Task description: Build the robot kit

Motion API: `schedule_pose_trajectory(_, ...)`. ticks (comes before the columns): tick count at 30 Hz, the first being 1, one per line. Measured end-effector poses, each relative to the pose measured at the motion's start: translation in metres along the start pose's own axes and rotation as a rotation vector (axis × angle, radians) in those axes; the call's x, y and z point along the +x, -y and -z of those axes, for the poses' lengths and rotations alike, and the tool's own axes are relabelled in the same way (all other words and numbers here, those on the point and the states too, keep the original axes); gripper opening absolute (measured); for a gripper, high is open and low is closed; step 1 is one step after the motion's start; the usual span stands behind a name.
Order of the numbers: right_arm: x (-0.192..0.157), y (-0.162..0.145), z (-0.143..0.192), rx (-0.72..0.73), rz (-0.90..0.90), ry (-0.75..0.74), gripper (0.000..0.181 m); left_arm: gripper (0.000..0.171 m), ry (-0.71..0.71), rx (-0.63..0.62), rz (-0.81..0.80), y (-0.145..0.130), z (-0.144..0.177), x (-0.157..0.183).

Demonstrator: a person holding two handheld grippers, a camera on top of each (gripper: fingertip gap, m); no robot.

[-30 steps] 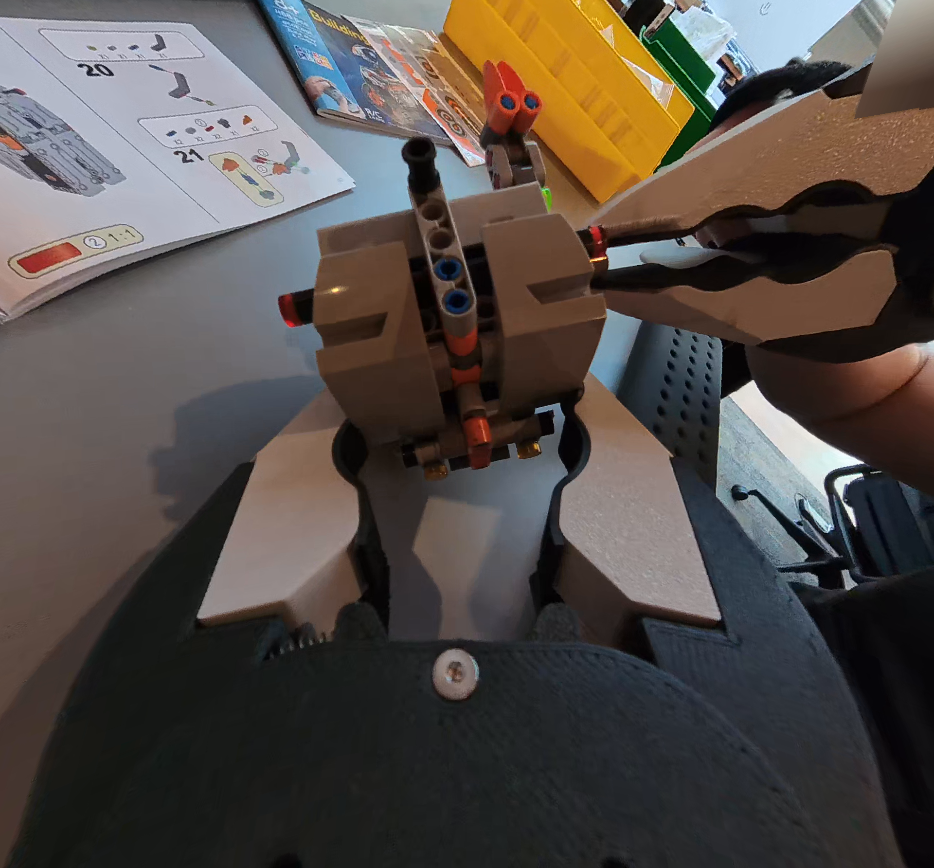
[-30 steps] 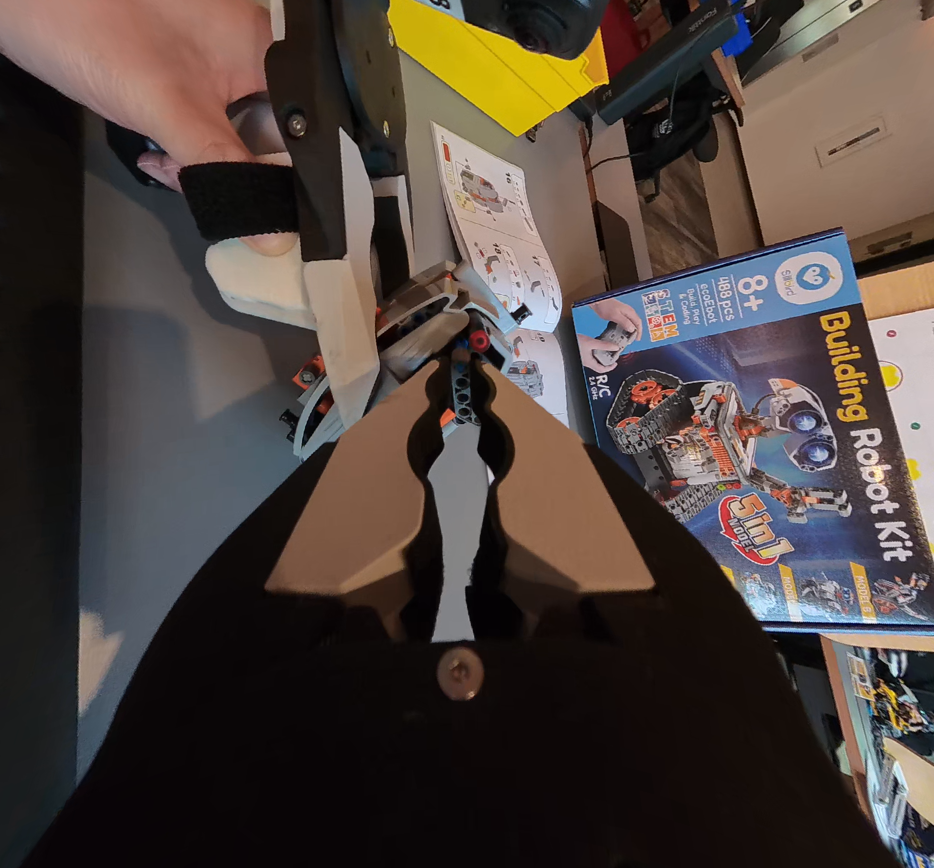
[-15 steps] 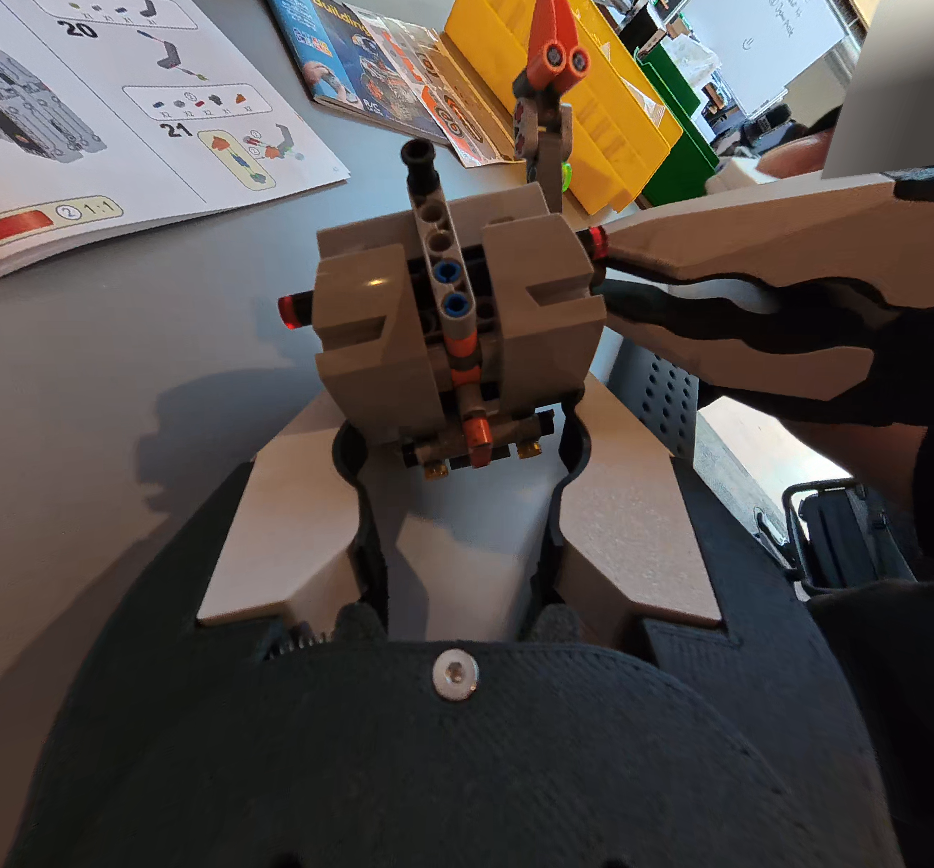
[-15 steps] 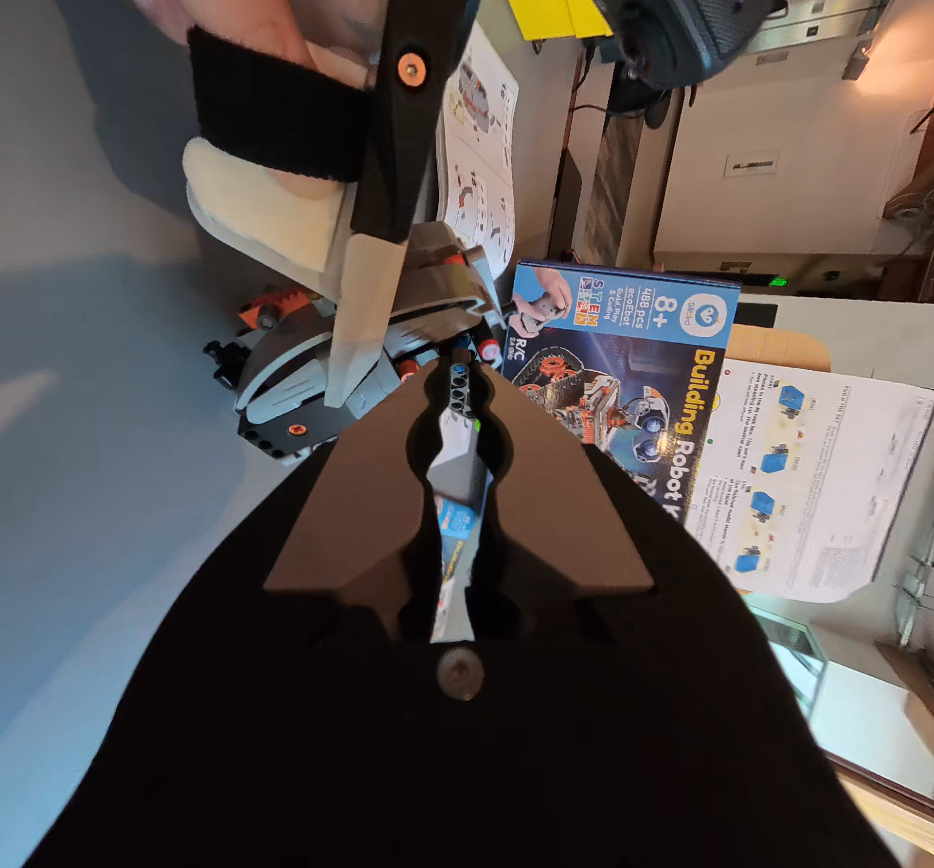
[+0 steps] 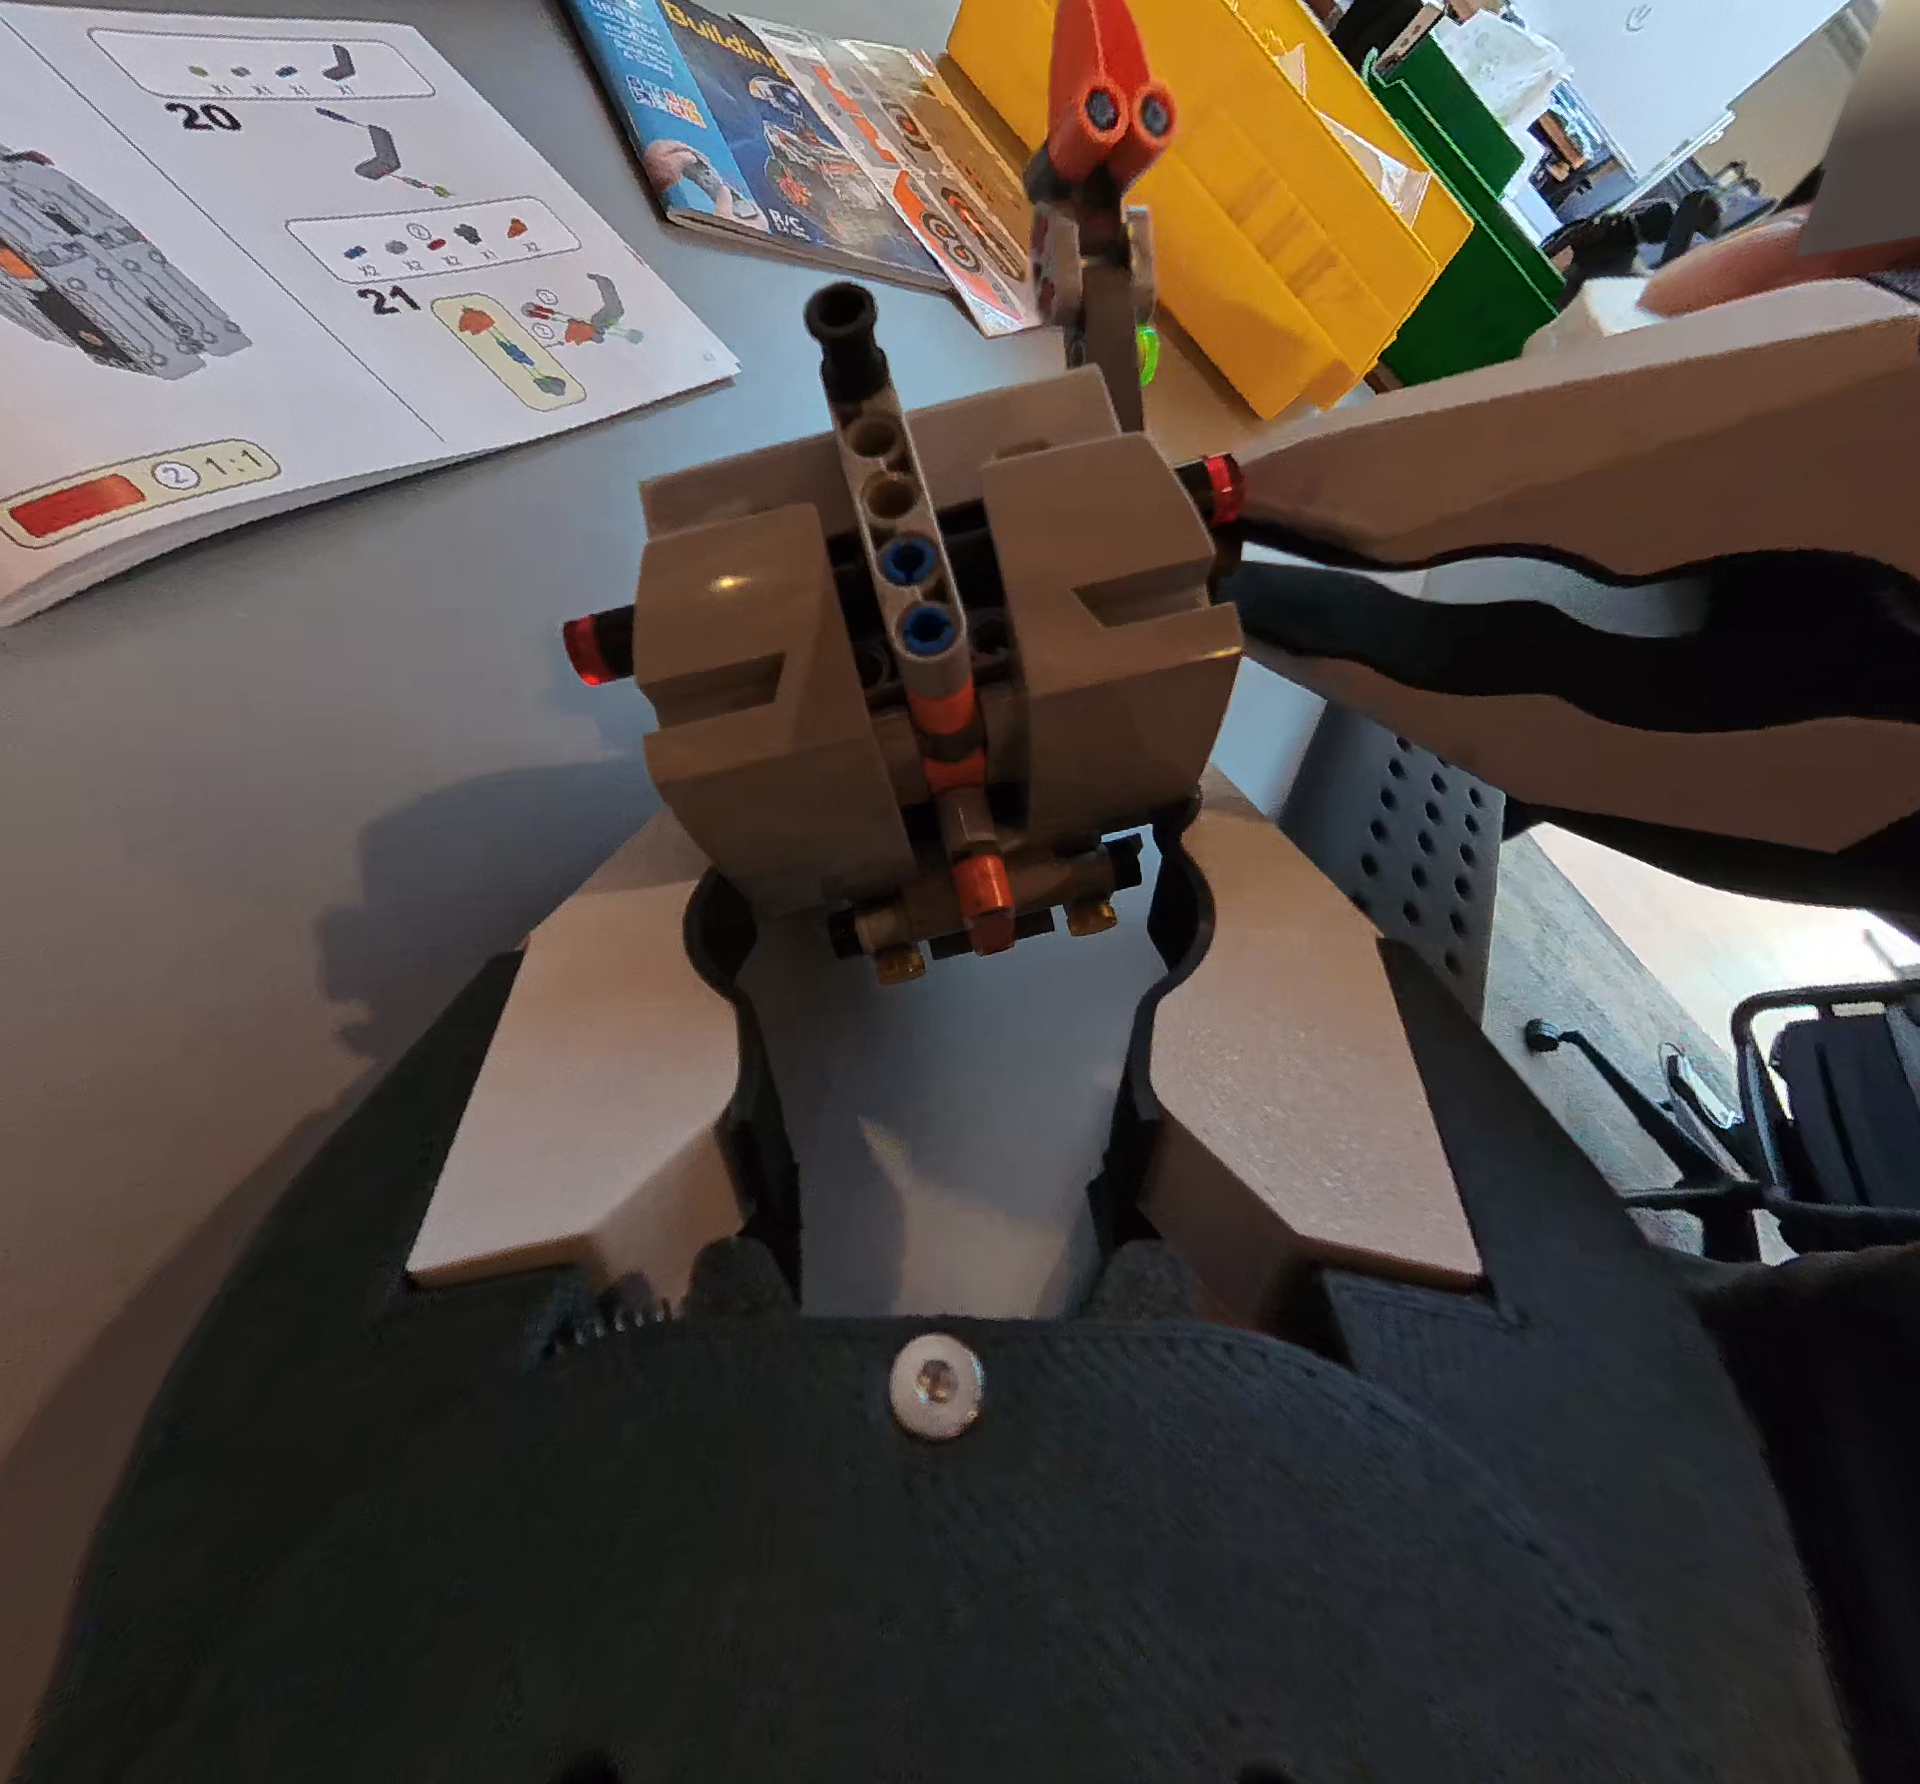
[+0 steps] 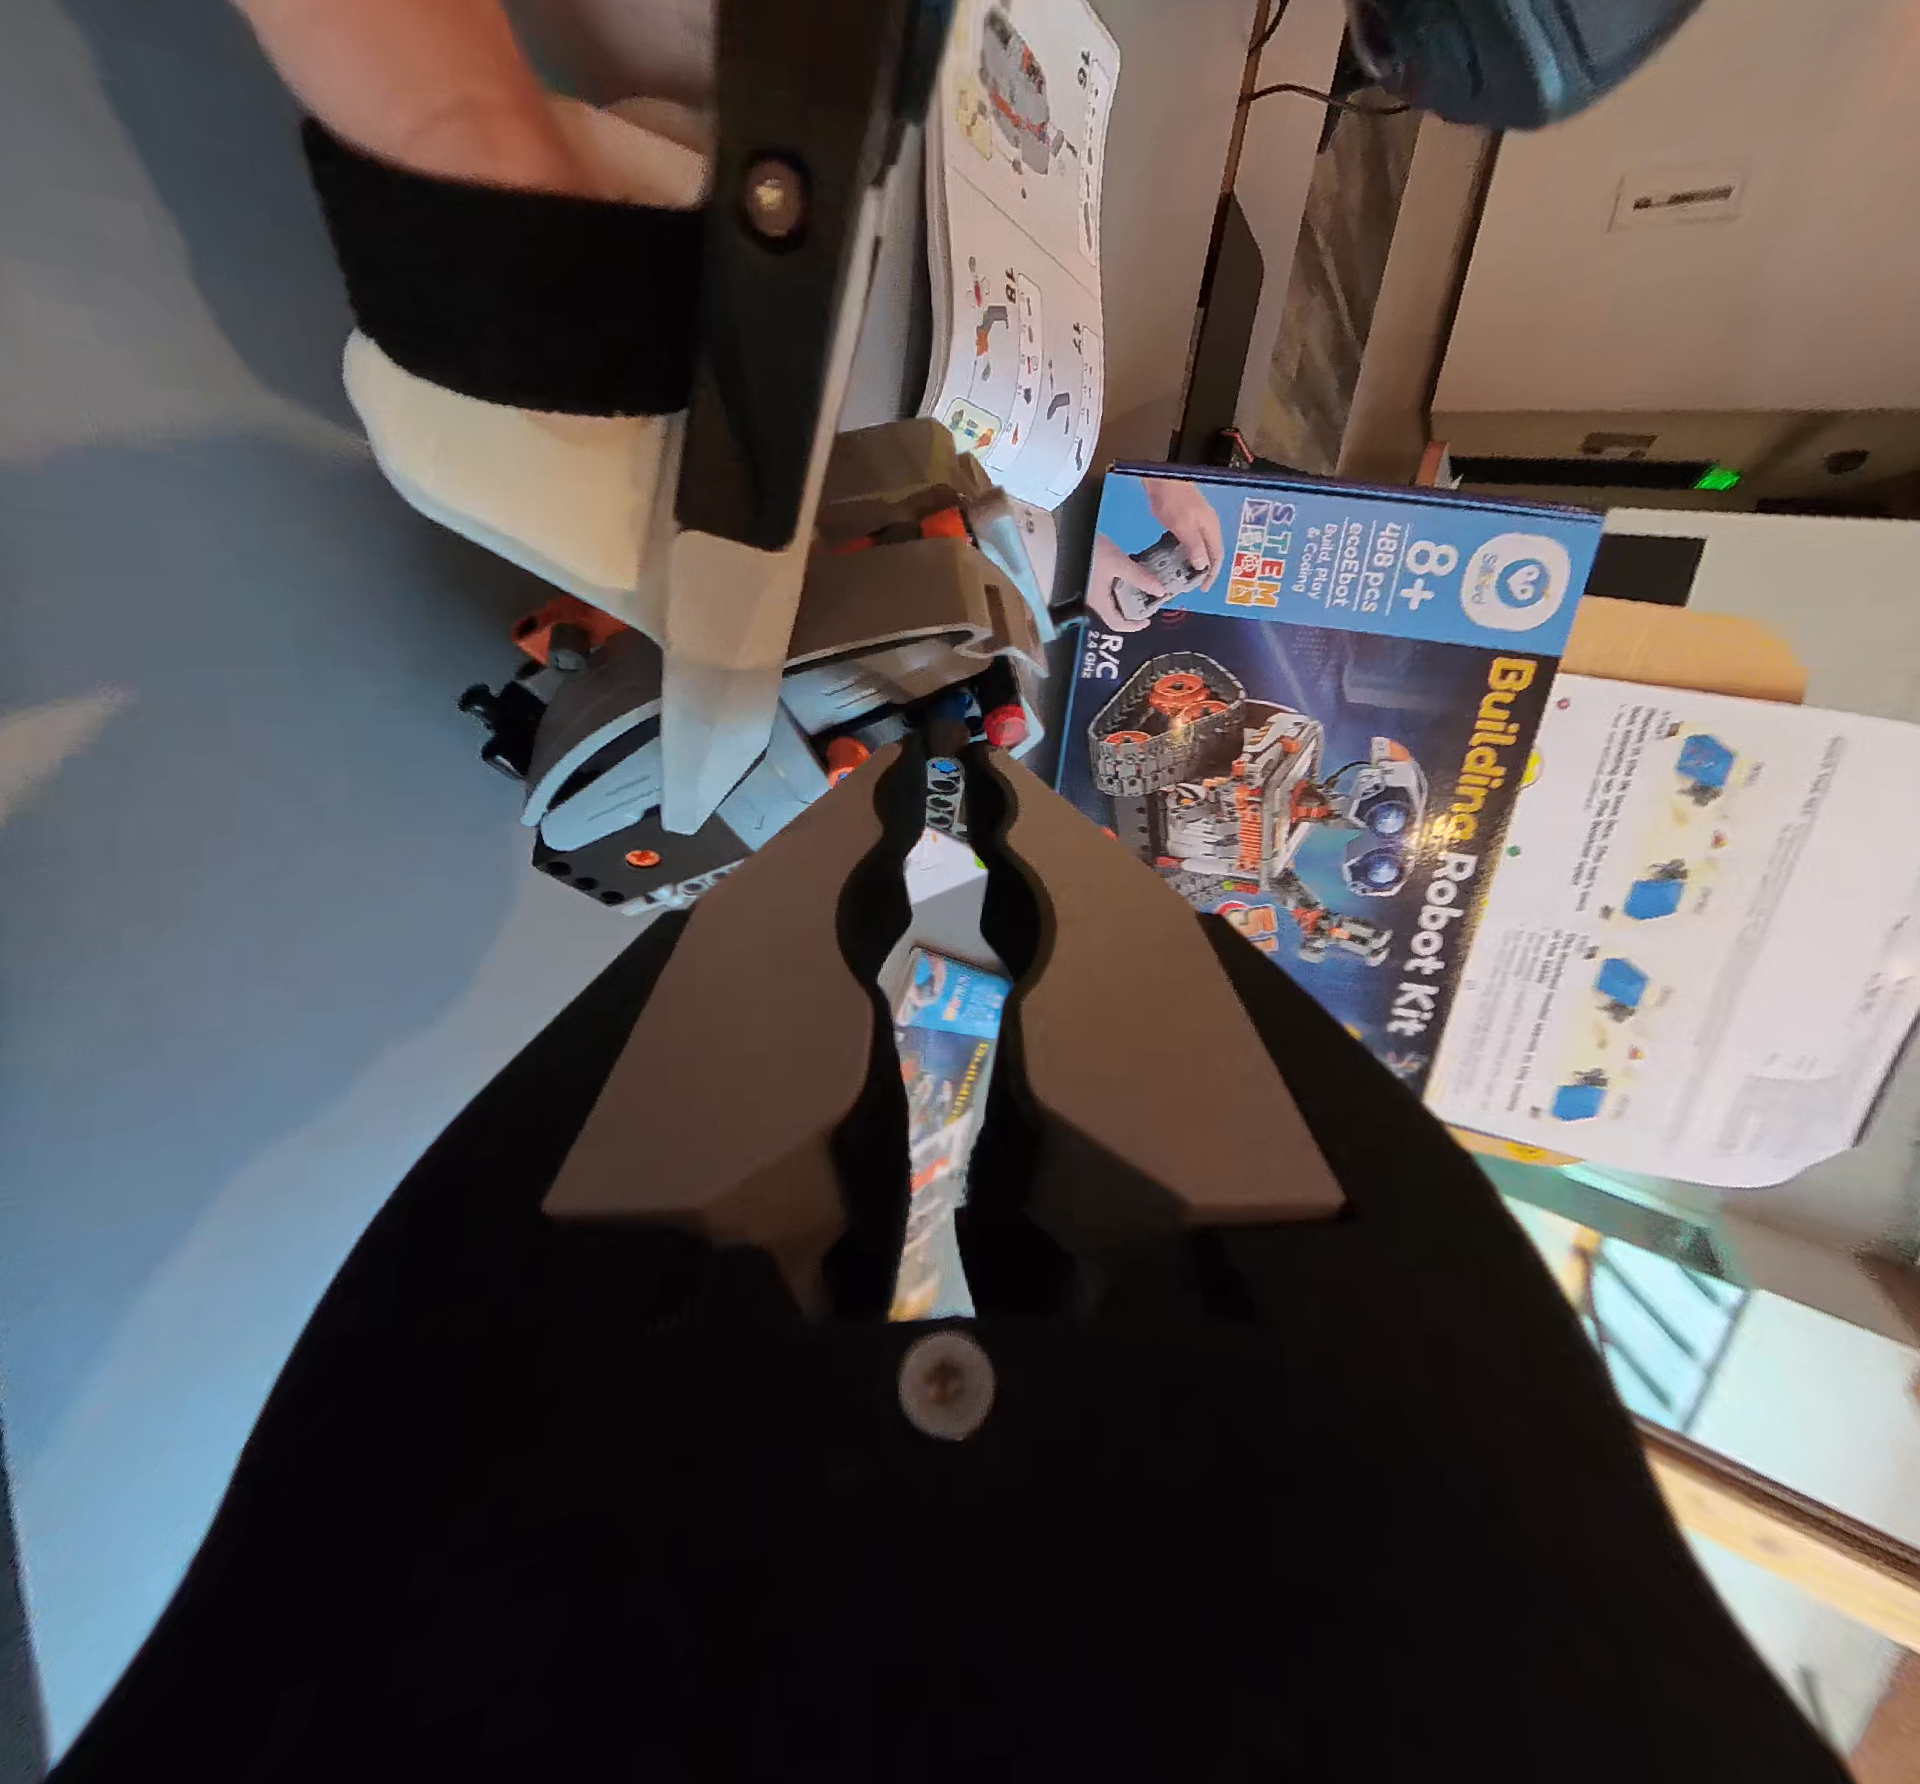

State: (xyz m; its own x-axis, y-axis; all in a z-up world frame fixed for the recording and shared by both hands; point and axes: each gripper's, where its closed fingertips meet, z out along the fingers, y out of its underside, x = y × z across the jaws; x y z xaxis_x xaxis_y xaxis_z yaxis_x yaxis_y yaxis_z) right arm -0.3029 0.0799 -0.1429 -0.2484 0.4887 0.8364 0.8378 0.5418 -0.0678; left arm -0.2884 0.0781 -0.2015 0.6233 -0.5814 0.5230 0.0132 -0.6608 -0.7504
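My left gripper [image 5: 935, 861] is shut on the base of a grey brick model [image 5: 769, 685] and holds it above the grey table. A grey holed beam [image 5: 883, 487] with blue pins runs up its middle, and red pins stick out on both sides. My right gripper [image 6: 945, 778] is shut on a thin grey holed beam [image 6: 943, 799] at the model's right side. In the left wrist view the right gripper [image 5: 1236, 539] reaches in from the right. An orange-tipped arm piece [image 5: 1101, 93] stands upright behind the model. A left finger [image 6: 717, 695] crosses the model [image 6: 894, 591] in the right wrist view.
An open instruction booklet [image 5: 260, 259] lies at the left, with a blue booklet [image 5: 717, 113] and sticker sheets beyond. A yellow bin [image 5: 1226, 176] and a green bin [image 5: 1455, 207] stand at the back right. A blue kit box [image 6: 1320, 747] and a white sheet [image 6: 1683, 924] lie nearby. One gripper's finger ends stand about 6 centimeters off the other's.
The orange-tipped arm piece swung up from low behind the model to upright. My right gripper rolled and shifted slightly while staying shut on the beam. The left grip is unchanged.
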Motion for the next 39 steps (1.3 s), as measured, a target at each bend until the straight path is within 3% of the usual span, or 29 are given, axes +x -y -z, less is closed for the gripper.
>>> schedule_pose_trajectory(14, -0.003, -0.005, 0.005, -0.061, -0.108, 0.018, 0.007, 0.076, 0.164, 0.002, -0.139, 0.0, -0.002, -0.005)
schedule_pose_trajectory(19, 0.0, -0.006, 0.001, -0.095, -0.15, -0.044, 0.007, 0.075, 0.214, -0.001, -0.167, -0.001, -0.002, -0.008)
schedule_pose_trajectory(23, 0.003, -0.003, -0.002, -0.045, -0.175, -0.126, 0.007, 0.075, 0.196, 0.018, -0.134, 0.001, -0.001, -0.011)
schedule_pose_trajectory(28, 0.004, -0.002, -0.003, 0.052, -0.282, -0.145, 0.009, 0.076, 0.17, 0.04, -0.113, 0.002, 0.0, -0.011)
schedule_pose_trajectory(39, 0.005, -0.003, -0.003, 0.142, -0.31, -0.193, 0.009, 0.075, 0.124, 0.049, -0.071, 0.002, -0.001, -0.01)
